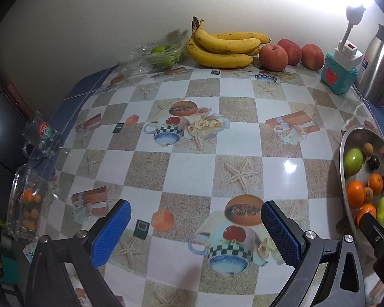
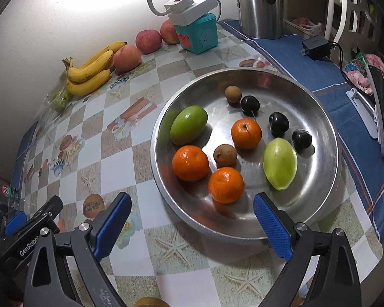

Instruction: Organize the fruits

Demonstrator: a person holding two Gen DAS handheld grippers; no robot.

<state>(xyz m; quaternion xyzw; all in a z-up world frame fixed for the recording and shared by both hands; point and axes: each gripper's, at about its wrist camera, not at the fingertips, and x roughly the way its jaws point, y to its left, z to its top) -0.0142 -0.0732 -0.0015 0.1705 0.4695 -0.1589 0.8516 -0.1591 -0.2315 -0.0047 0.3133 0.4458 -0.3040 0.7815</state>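
Both hand-held grippers, left and right, hover with blue pads spread apart, holding nothing. Just ahead of the right one, a round steel basin holds mixed oranges, green fruits, brown and dark ones. Farther off by the wall lie yellow bananas and red apples; whether sorting is finished I cannot tell.

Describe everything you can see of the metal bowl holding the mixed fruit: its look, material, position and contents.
The metal bowl is wide, round and shallow, apparently polished steel with a scuffed, reflective inside. It sits upright on the checked tablecloth, its far edge over the blue cloth. Loose inside lie three oranges, two green fruits, two small brown fruits and three dark fruits. The open right gripper hovers at its near rim, not touching it.
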